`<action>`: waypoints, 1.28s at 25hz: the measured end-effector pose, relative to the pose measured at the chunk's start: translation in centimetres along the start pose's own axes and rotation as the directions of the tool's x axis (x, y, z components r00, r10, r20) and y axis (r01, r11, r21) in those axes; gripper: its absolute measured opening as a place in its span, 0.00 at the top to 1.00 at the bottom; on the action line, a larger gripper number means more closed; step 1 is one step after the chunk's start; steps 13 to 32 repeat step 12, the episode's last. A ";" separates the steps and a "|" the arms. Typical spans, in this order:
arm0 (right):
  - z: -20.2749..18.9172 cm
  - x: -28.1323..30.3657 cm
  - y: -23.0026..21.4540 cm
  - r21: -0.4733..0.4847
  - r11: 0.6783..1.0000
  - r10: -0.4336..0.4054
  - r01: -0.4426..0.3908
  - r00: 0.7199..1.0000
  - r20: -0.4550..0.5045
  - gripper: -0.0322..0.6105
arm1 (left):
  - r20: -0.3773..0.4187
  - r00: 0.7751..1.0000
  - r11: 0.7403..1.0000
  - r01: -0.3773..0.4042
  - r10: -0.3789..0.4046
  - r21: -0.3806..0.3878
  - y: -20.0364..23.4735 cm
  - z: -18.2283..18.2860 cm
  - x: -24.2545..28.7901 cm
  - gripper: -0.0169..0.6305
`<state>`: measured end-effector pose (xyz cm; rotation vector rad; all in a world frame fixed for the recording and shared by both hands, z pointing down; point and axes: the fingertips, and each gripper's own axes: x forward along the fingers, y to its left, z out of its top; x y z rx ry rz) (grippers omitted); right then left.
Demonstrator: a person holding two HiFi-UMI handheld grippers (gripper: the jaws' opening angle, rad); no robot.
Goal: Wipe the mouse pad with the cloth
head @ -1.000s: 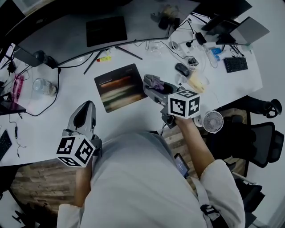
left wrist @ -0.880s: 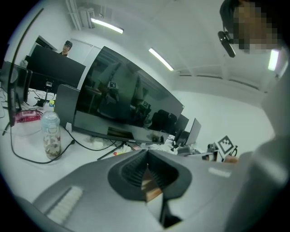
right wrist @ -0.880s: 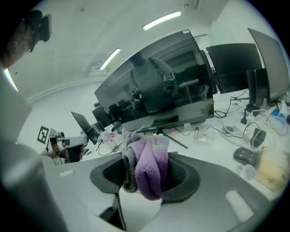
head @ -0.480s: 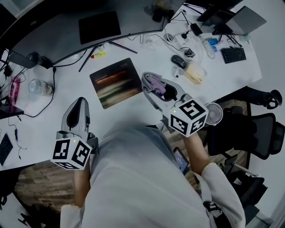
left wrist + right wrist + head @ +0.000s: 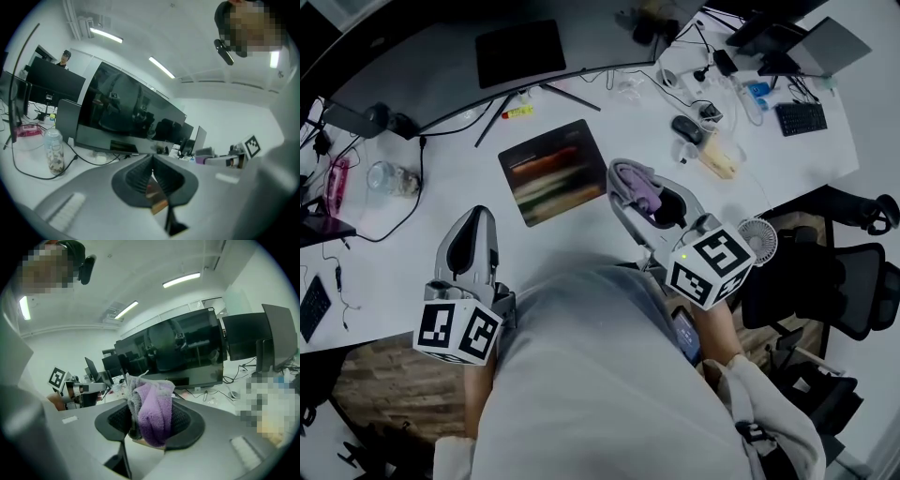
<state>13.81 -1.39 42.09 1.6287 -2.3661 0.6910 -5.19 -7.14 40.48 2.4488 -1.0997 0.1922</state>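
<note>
A white desk (image 5: 403,253) is carrying a curved monitor (image 5: 422,66), a jar (image 5: 389,178) and a small fan (image 5: 757,241) in an office lit by ceiling strip lights (image 5: 182,279). The mouse pad (image 5: 553,171), dark with blurred coloured bands, is lying flat before the monitor. The right gripper (image 5: 626,180) is clamping a bunched purple-and-grey cloth (image 5: 152,416) near the pad's right edge. The left gripper (image 5: 476,220) is hovering, jaws together, gripping nothing.

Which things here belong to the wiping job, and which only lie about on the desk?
Job: cloth, held in the shut right tool; mouse pad.
Lying about: mouse; jar; fan; keyboard.
</note>
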 end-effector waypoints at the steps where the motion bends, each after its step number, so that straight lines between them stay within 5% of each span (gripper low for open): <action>1: 0.0 0.0 0.1 -0.003 1.000 0.005 -0.005 1.000 -0.005 0.67 | -0.003 1.000 1.000 -0.003 0.003 -0.004 0.1 -0.1 0.0 0.97; 12: -1.3 -0.2 0.0 -0.027 0.999 0.015 -0.018 0.995 -0.099 0.67 | -0.024 1.000 1.000 0.000 0.000 -0.016 0.3 -0.9 0.3 0.97; 32: -1.3 -0.2 0.0 -0.027 0.999 0.015 -0.018 0.995 -0.099 0.67 | -0.024 1.000 1.000 0.000 0.000 -0.016 0.3 -0.9 0.3 0.97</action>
